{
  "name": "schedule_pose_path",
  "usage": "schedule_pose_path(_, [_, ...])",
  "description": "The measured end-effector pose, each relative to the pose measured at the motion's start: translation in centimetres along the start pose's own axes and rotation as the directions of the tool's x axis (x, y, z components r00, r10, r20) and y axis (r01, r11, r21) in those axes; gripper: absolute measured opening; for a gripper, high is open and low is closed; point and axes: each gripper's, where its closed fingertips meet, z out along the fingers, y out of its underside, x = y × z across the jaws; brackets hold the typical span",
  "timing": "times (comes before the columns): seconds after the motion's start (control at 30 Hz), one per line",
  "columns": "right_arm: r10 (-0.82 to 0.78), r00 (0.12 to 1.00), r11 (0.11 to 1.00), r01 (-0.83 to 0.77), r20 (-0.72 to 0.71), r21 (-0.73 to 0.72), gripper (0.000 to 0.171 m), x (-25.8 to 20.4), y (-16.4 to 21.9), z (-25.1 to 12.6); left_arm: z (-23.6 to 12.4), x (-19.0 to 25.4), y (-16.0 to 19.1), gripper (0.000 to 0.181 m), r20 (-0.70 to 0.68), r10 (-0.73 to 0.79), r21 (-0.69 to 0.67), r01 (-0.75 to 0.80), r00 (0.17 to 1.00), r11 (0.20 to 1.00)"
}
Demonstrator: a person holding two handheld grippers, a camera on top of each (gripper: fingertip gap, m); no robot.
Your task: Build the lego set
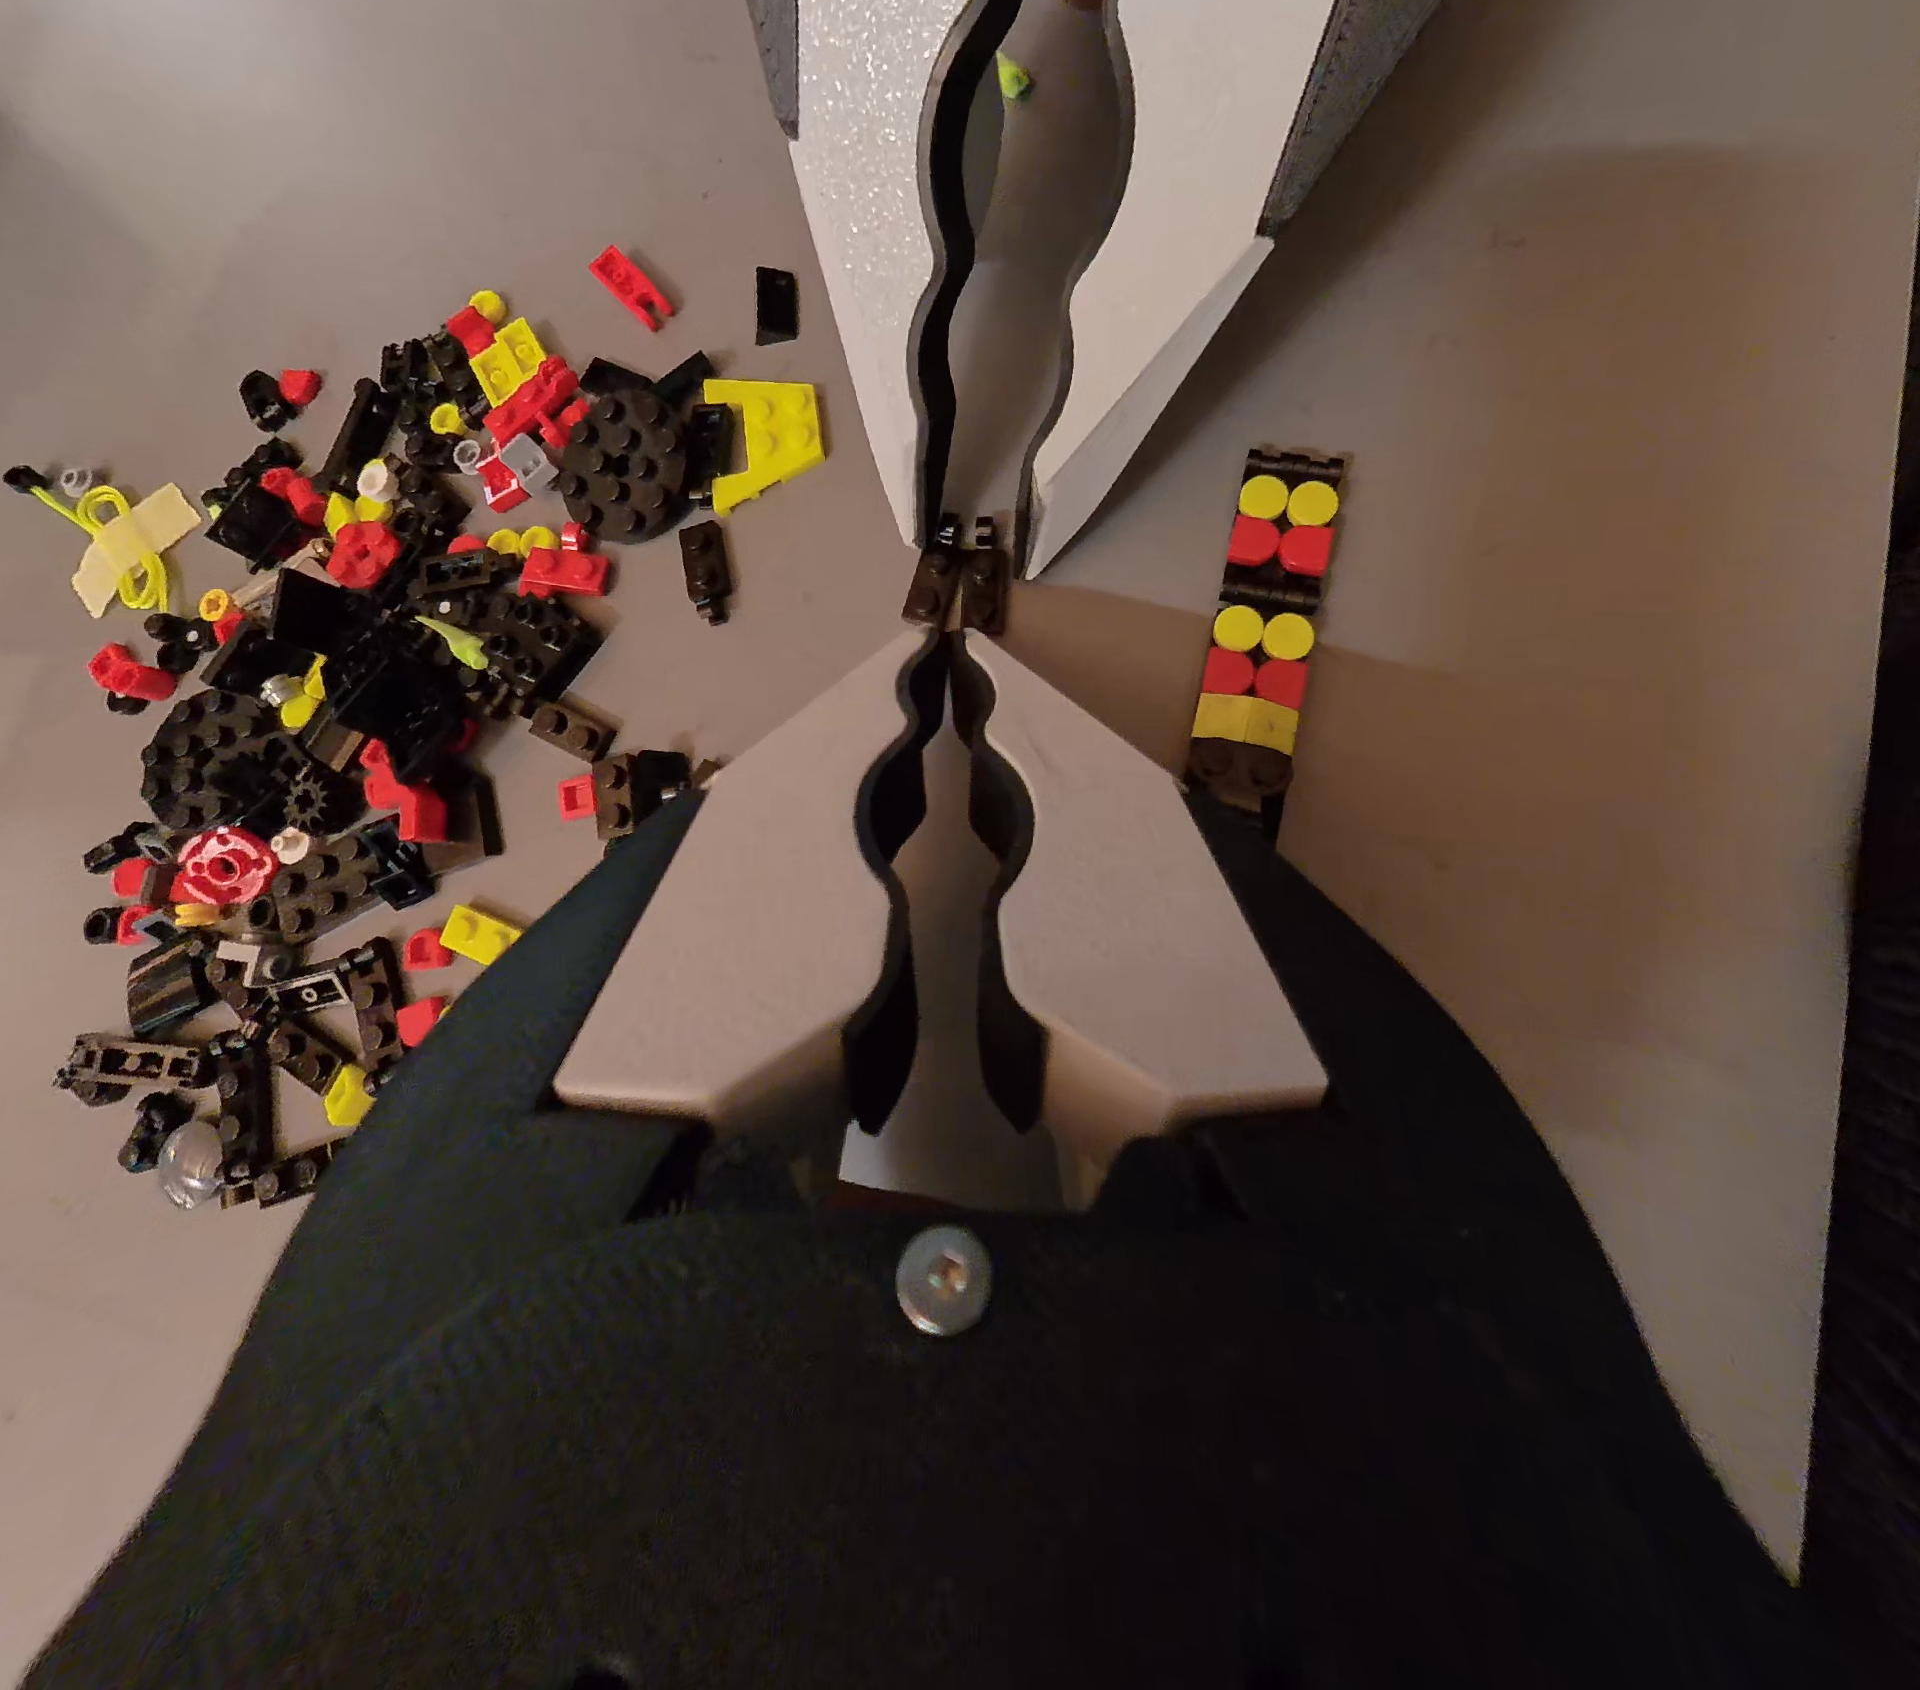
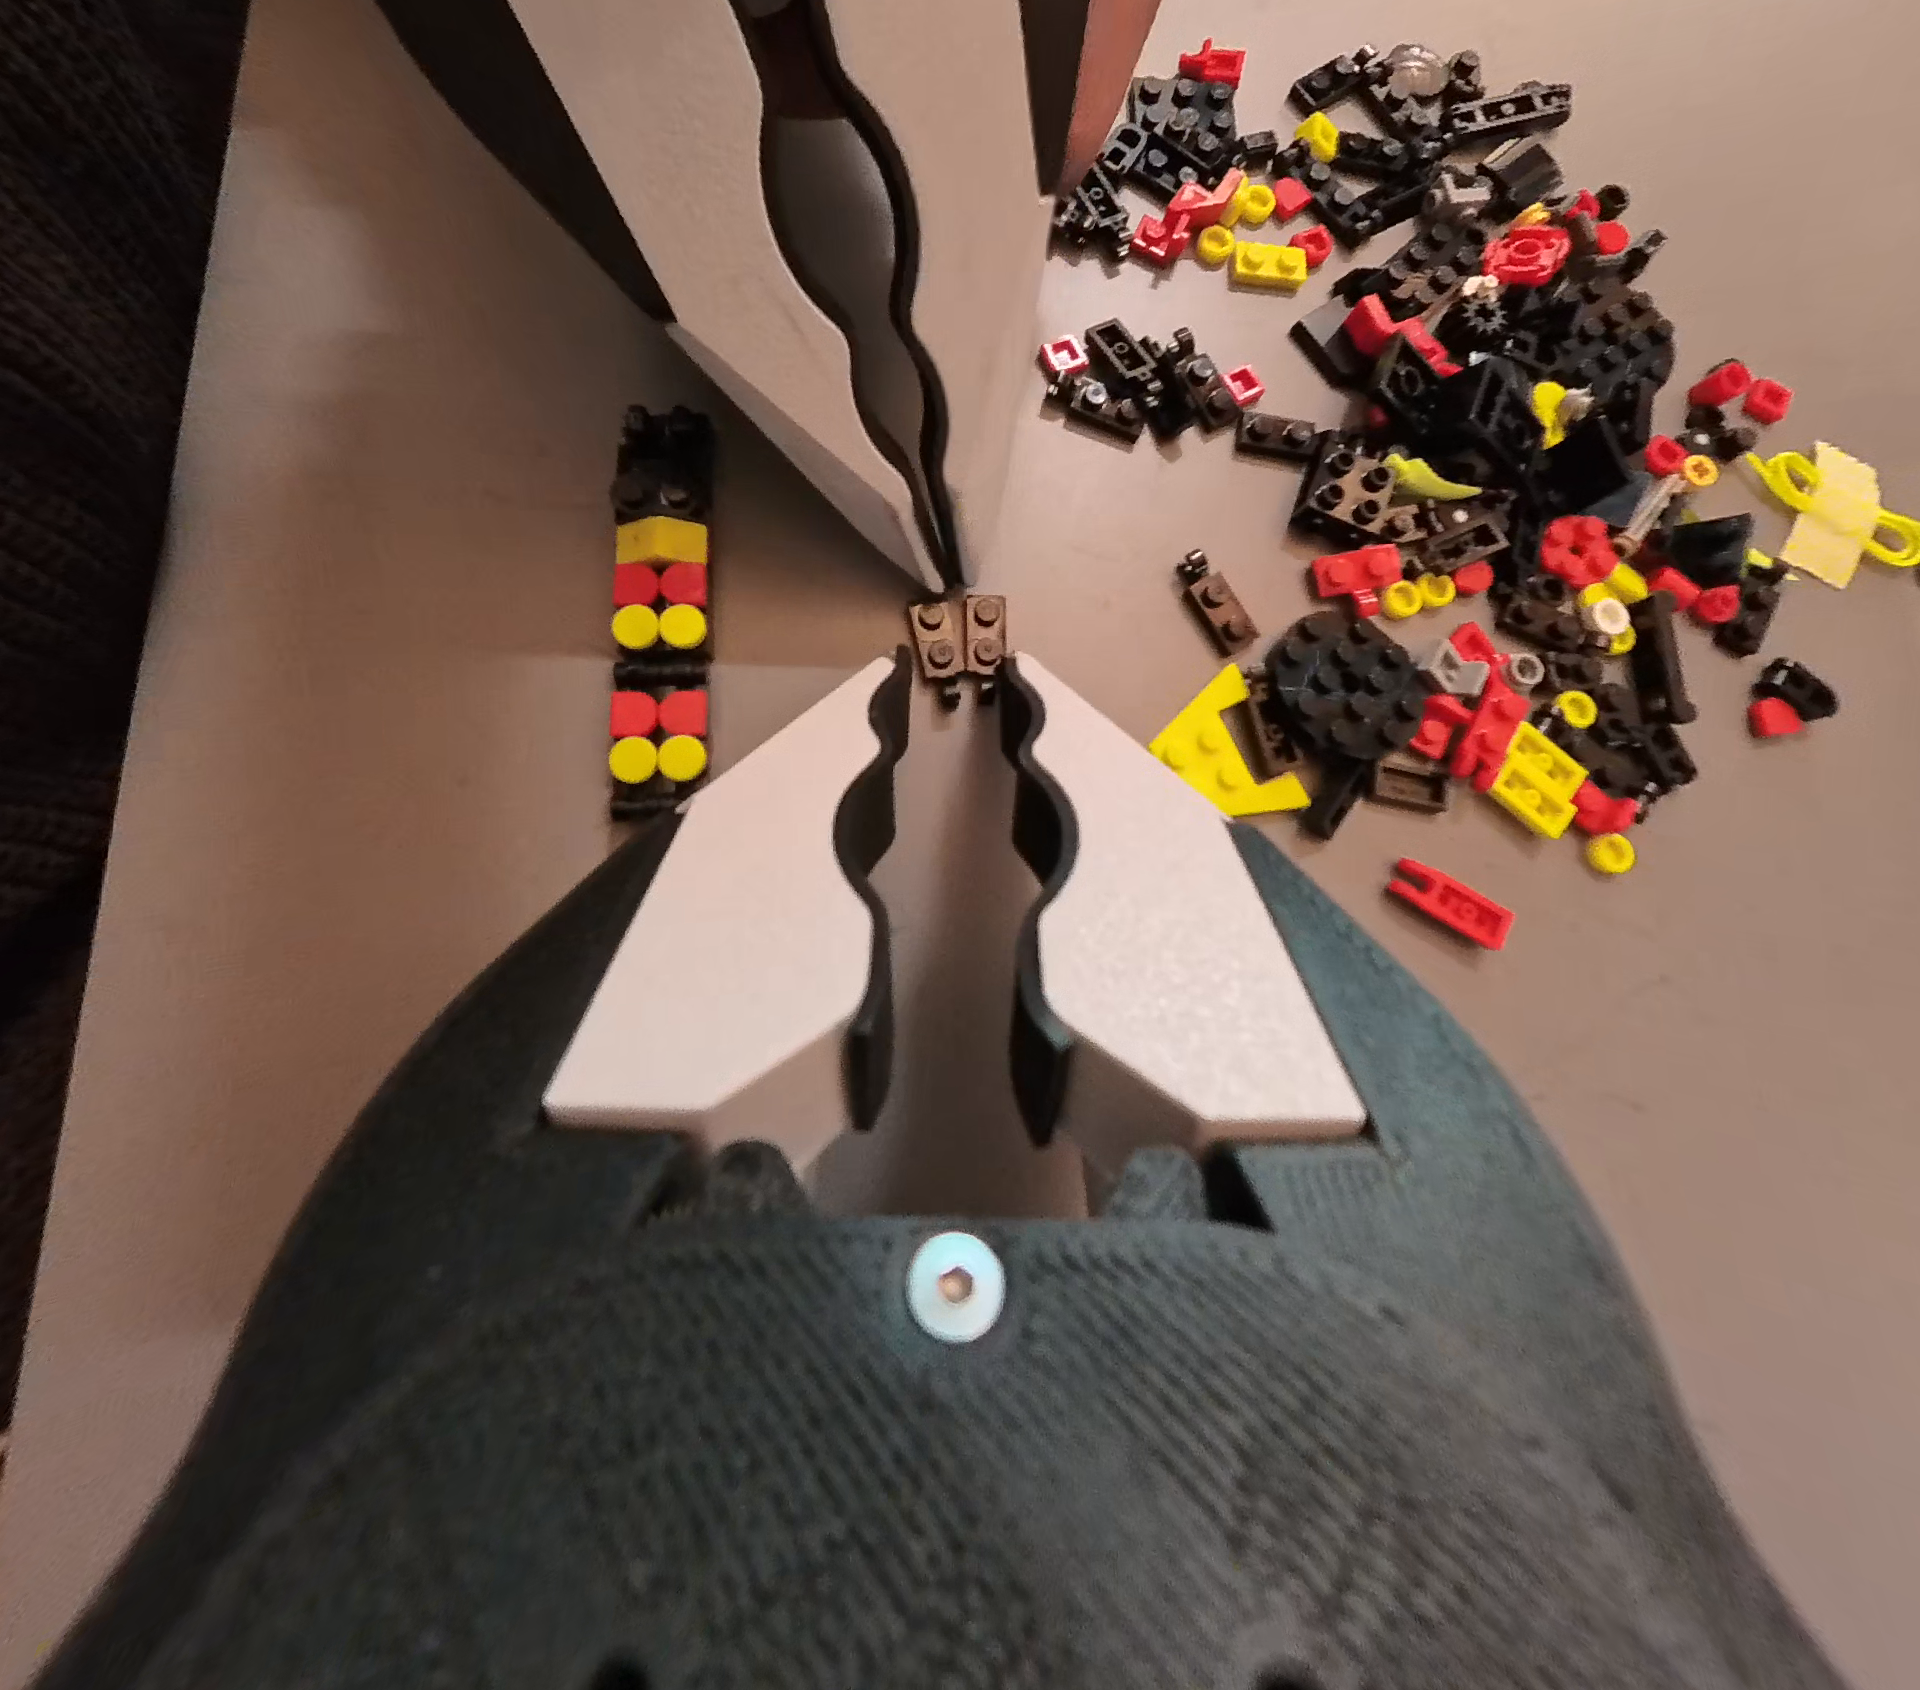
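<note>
Two small brown clip plates [image 1: 956,586] lie side by side on the grey table, their clips towards the right gripper. My left gripper [image 1: 948,648] is shut, its tips touching the pair's plain edge; in the right wrist view it [image 2: 945,586] comes from the top. My right gripper [image 2: 961,661] faces it, jaws about the pair's width apart, one on each side of the plates [image 2: 961,632]; it also shows in the left wrist view [image 1: 977,554]. A built black strip [image 1: 1268,601] with yellow and red round tiles lies beside them [image 2: 660,612].
A pile of loose black, red and yellow pieces [image 1: 364,653] covers one side [image 2: 1455,445]. A single brown clip plate [image 2: 1210,596], a yellow wedge plate [image 2: 1226,747] and a red piece [image 2: 1449,902] lie nearest. The table edge [image 2: 208,290] runs just beyond the strip. Both grippers' tips are close together, under 4 cm apart. My right tips are roughly 4 cm from the single brown clip plate [image 2: 1210,596]. The left camera catches it too, in the left wrist view [image 1: 705,578].
</note>
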Motion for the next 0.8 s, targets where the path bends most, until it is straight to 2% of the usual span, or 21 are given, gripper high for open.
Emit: schedule_pose_path(0.8, [-0.015, 1.0, 1.0, 0.015, -0.001, 0.021, 0.025, 0.28, -0.75, 0.69, -0.13, -0.08, -0.15, 0.005, -0.005, -0.016, 0.011, 0.016, 1.0, 1.0])
